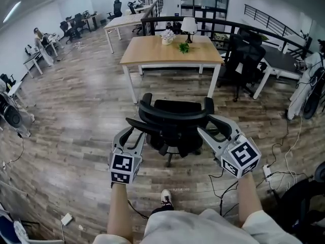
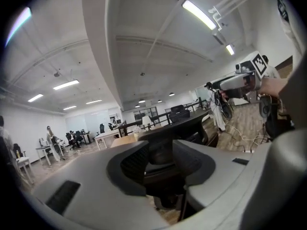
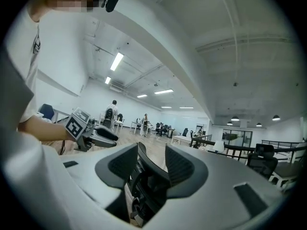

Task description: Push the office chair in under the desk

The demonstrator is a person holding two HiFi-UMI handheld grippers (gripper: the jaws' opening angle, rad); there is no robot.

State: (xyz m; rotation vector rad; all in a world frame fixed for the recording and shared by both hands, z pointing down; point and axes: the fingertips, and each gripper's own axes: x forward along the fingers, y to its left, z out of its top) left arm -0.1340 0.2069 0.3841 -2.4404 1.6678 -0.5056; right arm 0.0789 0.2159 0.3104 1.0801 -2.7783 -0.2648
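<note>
A black office chair point(image 1: 175, 123) stands on the wood floor, its back toward me, a short way in front of a wooden desk point(image 1: 152, 52) with white legs. My left gripper point(image 1: 136, 129) reaches the left end of the chair's curved back rail and my right gripper point(image 1: 205, 129) the right end. In the left gripper view the dark rail point(image 2: 180, 126) lies between the jaws of my left gripper point(image 2: 160, 152), which stand apart. In the right gripper view the thin rail edge point(image 3: 144, 183) runs between the jaws of my right gripper point(image 3: 146, 164), with gaps on both sides.
A lamp point(image 1: 189, 25), a small plant point(image 1: 184, 47) and a white pot stand on the desk. Other black chairs point(image 1: 244, 60) sit at the desk's right. Cables point(image 1: 277, 151) trail over the floor at right. My shoe point(image 1: 166, 197) is behind the chair base.
</note>
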